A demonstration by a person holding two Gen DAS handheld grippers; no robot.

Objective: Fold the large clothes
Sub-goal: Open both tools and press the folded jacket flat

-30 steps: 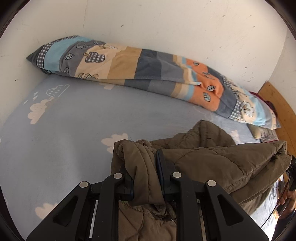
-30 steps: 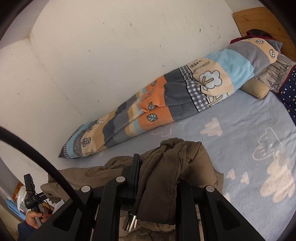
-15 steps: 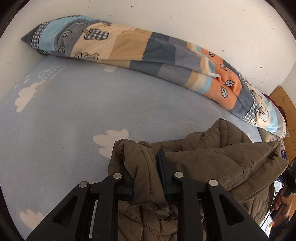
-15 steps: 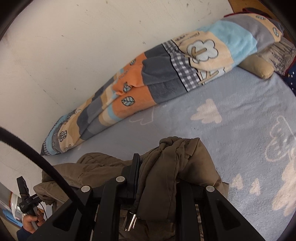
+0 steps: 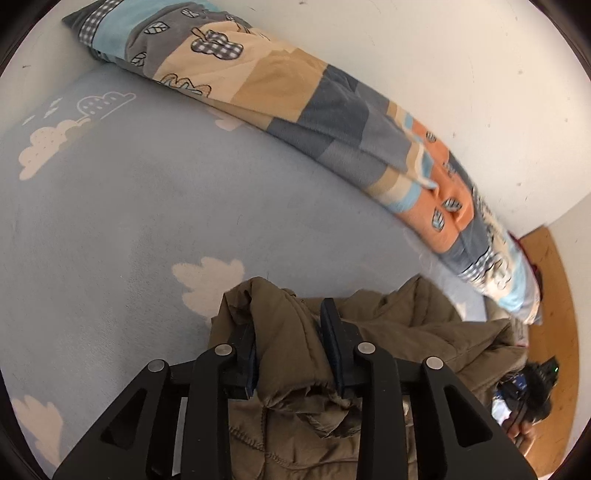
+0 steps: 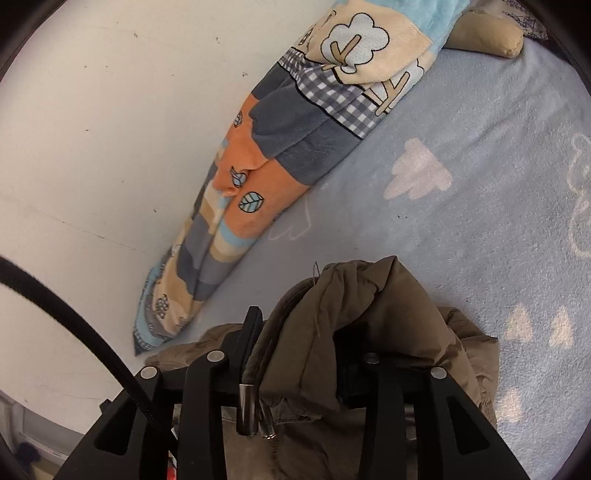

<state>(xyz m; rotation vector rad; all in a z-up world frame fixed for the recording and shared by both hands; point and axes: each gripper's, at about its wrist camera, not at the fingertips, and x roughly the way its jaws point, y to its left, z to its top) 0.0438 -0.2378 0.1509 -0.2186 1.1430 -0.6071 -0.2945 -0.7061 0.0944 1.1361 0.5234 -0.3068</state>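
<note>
An olive-brown padded jacket (image 5: 406, 332) lies bunched on the light blue cloud-print bed sheet (image 5: 147, 203). My left gripper (image 5: 290, 332) has a fold of its edge between the pads. The jaws are opening, and the fabric still fills the gap and touches both pads. In the right wrist view another fold of the jacket (image 6: 351, 314) drapes over my right gripper (image 6: 306, 343). Its jaws are opening too. The cloth hangs loose over the hidden right finger, and a metal zipper pull (image 6: 245, 406) dangles by the left finger.
A rolled patchwork blanket (image 5: 295, 92) (image 6: 288, 147) lies along the white wall at the back of the bed. A beige pillow (image 6: 487, 33) sits at its far end. A wooden headboard (image 5: 554, 314) stands on the right. A black cable (image 6: 74, 325) crosses the left.
Both grippers have come down toward the bed and rolled, carrying the jacket with them. The gaps between both pairs of fingers have widened, more so on the right.
</note>
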